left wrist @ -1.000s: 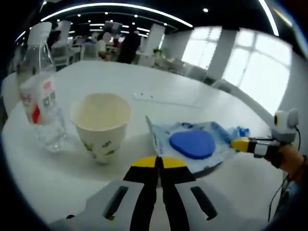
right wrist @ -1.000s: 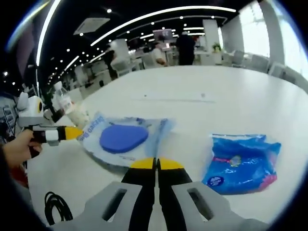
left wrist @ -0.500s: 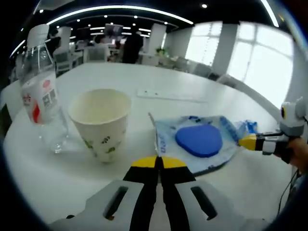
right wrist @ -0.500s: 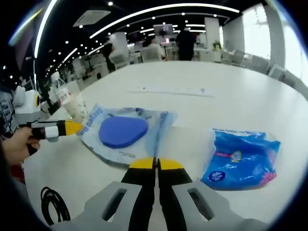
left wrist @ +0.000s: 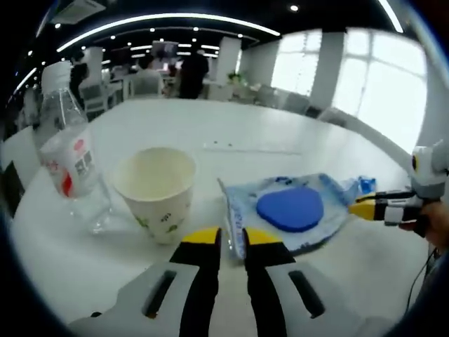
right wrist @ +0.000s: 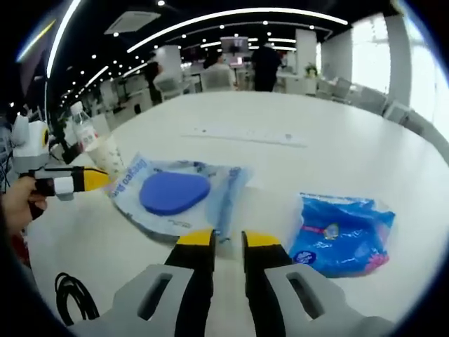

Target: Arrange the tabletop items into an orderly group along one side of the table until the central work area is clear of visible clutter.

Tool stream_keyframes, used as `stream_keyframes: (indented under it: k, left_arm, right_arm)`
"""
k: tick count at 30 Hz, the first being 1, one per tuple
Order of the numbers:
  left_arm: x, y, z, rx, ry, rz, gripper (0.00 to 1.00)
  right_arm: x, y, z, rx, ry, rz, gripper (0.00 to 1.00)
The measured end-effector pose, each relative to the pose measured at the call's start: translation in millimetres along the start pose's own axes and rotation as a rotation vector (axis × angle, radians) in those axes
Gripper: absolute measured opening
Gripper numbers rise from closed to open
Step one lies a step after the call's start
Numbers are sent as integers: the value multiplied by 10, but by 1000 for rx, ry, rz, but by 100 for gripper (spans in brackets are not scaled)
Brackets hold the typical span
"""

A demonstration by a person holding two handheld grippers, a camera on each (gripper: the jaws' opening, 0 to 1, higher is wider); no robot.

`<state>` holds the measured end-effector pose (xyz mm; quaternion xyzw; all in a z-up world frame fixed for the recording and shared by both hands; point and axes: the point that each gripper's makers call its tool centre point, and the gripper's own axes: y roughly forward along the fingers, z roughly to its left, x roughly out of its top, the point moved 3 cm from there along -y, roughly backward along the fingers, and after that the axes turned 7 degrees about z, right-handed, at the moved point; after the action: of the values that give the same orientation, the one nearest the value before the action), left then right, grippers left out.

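Observation:
My left gripper (left wrist: 232,237) stands slightly open, empty, just in front of a paper cup (left wrist: 156,193) and the near edge of a clear packet holding a blue oval pad (left wrist: 291,209). A clear water bottle (left wrist: 70,165) stands left of the cup. My right gripper (right wrist: 228,240) is also slightly open and empty, close to the same packet (right wrist: 175,193). A blue plastic packet (right wrist: 342,232) lies to its right. The left gripper (right wrist: 70,181) enters from the left, and the right gripper (left wrist: 382,208) enters from the right, each held in a hand.
The large white table (right wrist: 337,151) stretches far back, with a thin white strip (right wrist: 242,135) lying across its middle. A black cable (right wrist: 66,298) coils at the near left edge. The bottle (right wrist: 83,133) and cup (right wrist: 109,156) stand far left. Chairs and people are in the background.
Both grippers' jaws have parted from shut to slightly open. Both views have shifted a little; the objects on the table have not moved.

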<state>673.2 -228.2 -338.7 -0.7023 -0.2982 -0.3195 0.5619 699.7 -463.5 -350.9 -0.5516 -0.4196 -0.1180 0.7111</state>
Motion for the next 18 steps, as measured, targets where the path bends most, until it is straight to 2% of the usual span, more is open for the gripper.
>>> stream_keyframes:
  k: [4, 6, 11, 14, 18]
  left_arm:
    - [49, -140, -84, -49, 14, -10, 19]
    - [56, -192, -105, -65, 16, -3, 22]
    - [97, -370, -116, -94, 53, -8, 32]
    - [124, -474, -116, -107, 70, -13, 39]
    - [123, -621, -155, -143, 69, -10, 47]
  right_arm:
    - [75, -148, 23, 15, -7, -34, 30]
    - [136, -210, 122, 83, 22, -67, 38]
    - [199, -374, 215, 116, 2, -72, 46]
    - [241, -471, 321, 160, 2, -76, 54]
    - [249, -594, 459, 203, -41, -61, 65]
